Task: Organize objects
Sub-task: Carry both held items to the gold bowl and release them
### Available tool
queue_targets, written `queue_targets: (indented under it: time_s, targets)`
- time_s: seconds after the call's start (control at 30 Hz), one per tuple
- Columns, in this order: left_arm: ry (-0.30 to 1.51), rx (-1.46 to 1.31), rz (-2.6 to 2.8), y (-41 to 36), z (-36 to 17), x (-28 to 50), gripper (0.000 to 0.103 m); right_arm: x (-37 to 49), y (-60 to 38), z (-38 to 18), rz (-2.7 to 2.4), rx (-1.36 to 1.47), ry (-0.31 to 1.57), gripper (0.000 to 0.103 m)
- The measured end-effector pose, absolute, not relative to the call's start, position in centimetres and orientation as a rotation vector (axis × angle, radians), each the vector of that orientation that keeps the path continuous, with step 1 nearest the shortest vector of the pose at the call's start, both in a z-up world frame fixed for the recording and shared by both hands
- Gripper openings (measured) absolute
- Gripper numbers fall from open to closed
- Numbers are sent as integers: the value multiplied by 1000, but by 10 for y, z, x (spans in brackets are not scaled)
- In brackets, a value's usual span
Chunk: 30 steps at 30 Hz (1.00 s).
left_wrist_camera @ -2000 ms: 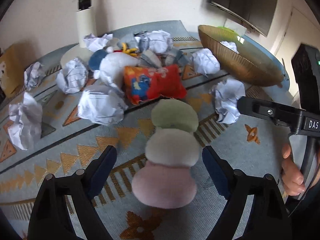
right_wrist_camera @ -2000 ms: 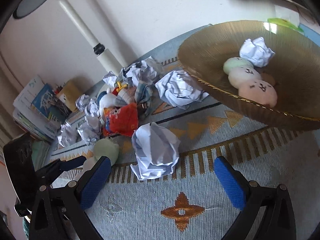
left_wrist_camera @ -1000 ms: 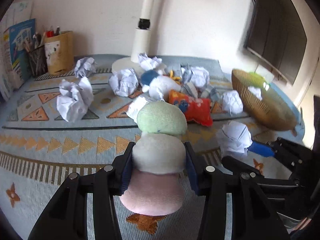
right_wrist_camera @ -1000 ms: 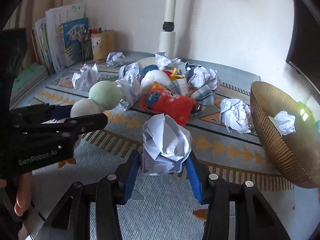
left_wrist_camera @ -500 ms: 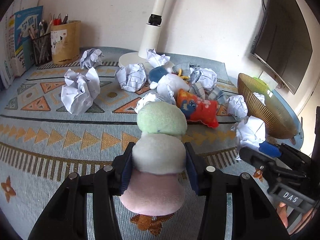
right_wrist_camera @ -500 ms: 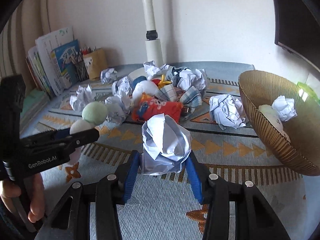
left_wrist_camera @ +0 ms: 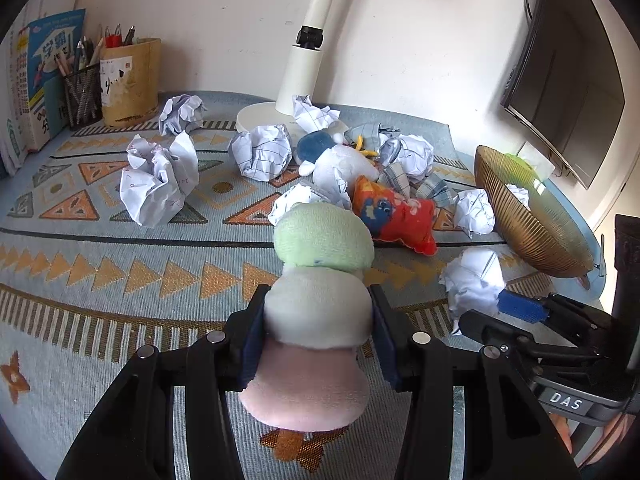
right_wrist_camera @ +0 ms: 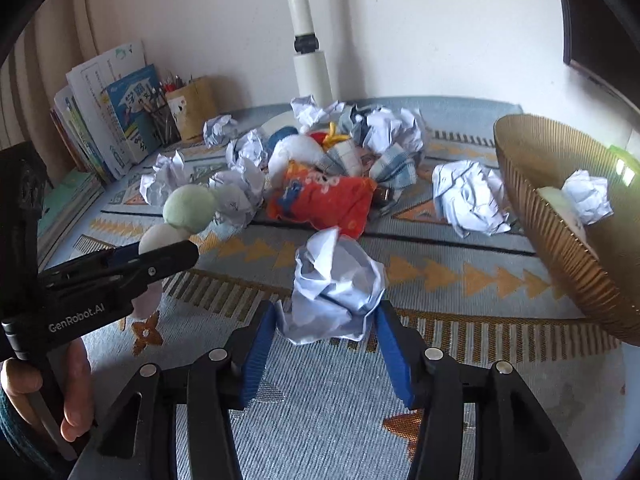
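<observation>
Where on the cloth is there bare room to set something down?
Free: the near cloth this side of the triangle border, and the strip beside the gold bowl. Crowded: the middle, paper balls packed round the red plush by the lamp base.

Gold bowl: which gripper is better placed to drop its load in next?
Right, probably. The right gripper with its crumpled paper ball sits beside the gold bowl; the left gripper, clamping the three-ball plush, is farther away.

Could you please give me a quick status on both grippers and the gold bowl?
Left gripper clamped on dango plush. Right gripper jaws just opening, paper ball between them. Gold bowl right of it, path clear.
</observation>
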<state>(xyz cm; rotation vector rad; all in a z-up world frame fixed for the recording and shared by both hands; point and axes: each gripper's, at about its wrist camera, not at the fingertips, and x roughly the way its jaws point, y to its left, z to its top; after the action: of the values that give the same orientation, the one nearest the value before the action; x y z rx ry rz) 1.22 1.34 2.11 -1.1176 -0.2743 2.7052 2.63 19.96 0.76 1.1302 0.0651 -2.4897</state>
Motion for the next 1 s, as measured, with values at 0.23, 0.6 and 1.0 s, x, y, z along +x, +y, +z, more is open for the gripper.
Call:
queue_targets:
  time_s: [0.23,0.6,1.0]
  targets:
    - [-278,-1110,2701,13,21,12,45,20,198,0,-2470,1196,72,58]
    - [-290,-1106,2692,14,21,13,45,19,196,-2,-2471,1212,87,61]
    - [-305,-1103,2685,12,21,15,45,49,202,23,-2561,951,65,43]
